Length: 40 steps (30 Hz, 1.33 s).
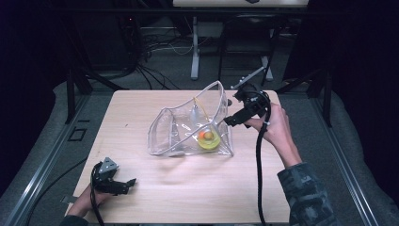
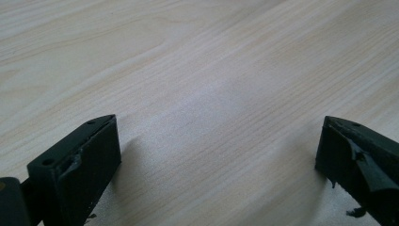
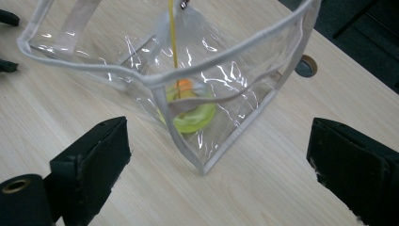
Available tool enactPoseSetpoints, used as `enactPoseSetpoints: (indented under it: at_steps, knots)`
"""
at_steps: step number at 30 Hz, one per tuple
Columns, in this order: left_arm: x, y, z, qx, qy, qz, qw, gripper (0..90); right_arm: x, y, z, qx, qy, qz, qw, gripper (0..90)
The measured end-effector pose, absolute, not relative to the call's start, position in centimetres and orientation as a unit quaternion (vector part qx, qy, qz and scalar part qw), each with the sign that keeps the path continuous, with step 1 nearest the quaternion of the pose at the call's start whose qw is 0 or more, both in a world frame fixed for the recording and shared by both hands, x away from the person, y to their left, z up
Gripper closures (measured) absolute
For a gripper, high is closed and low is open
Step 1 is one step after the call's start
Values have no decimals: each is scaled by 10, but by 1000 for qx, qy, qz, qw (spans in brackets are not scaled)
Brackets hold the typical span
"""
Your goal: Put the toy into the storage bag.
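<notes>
Wooden table [image 1: 188, 197]: clear bag [image 1: 188, 127] mid-table, left gripper [image 1: 123, 184] and right gripper [image 1: 230, 120] both agape.

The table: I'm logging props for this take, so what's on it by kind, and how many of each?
Clear bag: 1
Yellow-green item inside the bag, with an orange bit on it: 1
Hand-held grippers: 2, left and right, both with fingers open
Total: 4
</notes>
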<state>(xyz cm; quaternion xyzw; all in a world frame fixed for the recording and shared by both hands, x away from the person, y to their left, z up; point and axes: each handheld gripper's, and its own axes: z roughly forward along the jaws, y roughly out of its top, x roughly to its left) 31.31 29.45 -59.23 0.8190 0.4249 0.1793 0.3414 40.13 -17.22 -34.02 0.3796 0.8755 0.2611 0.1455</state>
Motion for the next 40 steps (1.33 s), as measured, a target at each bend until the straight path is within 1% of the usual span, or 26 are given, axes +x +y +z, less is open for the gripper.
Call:
enactPoseSetpoints:
  at_steps: [11,25,32,33,37,38,40]
  knots:
    - [313,294,-592,819,425,180,341,3,388,-209,-370,413,863,256,136,56]
    - [313,294,-592,819,426,180,341,3,368,-247,-443,466,842,259,85,62]
    - [313,294,-592,819,426,180,341,3,358,-257,-468,484,837,239,91,66]
    - [313,294,-592,818,426,180,341,3,356,-259,-473,484,837,235,97,68]
    - [313,294,-592,818,426,179,342,3,349,-266,-495,498,830,230,95,72]
    - [313,294,-592,818,426,179,341,2,348,-267,-500,497,836,215,90,64]
    - [313,294,-592,818,426,179,341,2,346,-268,-509,501,837,194,101,59]
